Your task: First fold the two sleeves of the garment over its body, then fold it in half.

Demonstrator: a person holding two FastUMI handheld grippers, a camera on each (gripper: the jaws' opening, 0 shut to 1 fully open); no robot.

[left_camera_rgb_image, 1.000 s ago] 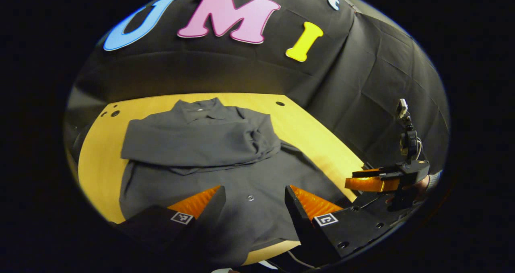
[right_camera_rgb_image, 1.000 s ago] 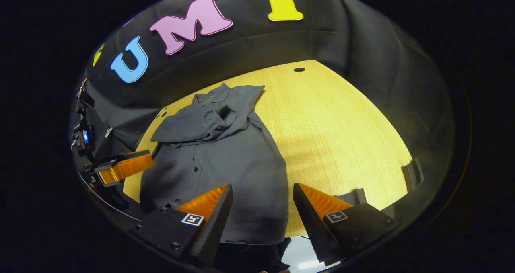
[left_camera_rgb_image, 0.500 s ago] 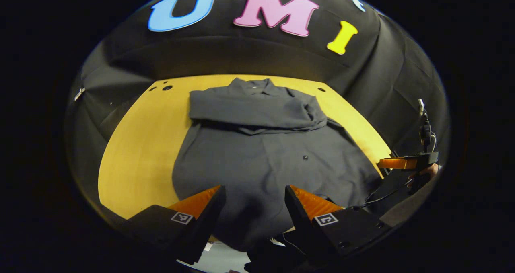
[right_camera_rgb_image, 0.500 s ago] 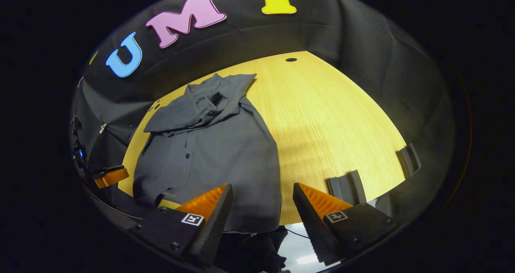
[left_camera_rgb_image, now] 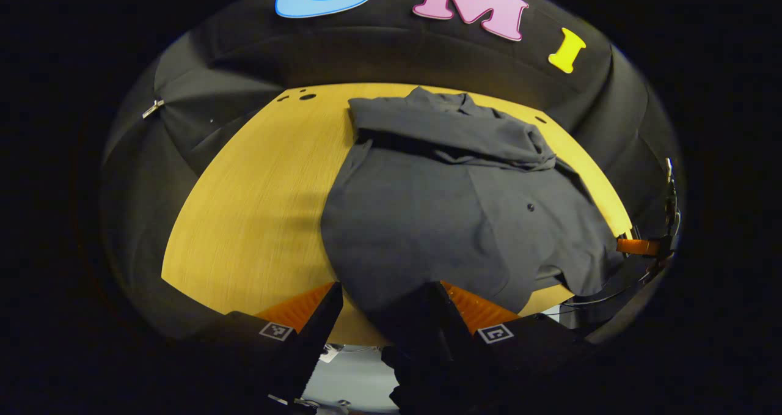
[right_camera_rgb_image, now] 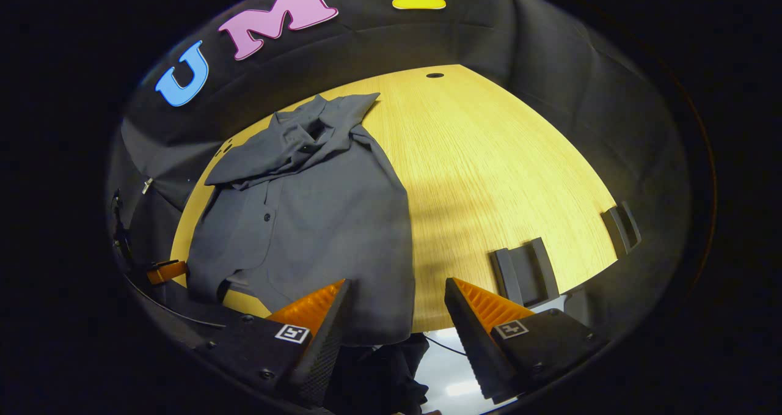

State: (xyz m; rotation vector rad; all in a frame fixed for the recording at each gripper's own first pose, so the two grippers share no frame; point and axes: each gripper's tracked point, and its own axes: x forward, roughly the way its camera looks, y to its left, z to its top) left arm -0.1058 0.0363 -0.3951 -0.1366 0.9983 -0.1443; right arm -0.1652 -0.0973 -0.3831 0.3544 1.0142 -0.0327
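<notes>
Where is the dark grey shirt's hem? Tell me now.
In the left gripper view, the dark grey shirt's hem hangs over the yellow wooden table's near edge, between the left tongs.

Bright overhead light floods the wooden bench (right_camera_rgb_image: pixel 501 176), soft shadow bands crossing it; the edges curve hard with fisheye bend, and the near fingers (right_camera_rgb_image: pixel 317 317) sit dim, slightly soft.

Both cameras look down from the near edge of the table (left_camera_rgb_image: pixel 244 207). The left gripper view sees the shirt (left_camera_rgb_image: pixel 452 207) toward 1 o'clock. The right gripper view sees it toward 11 o'clock.
</notes>
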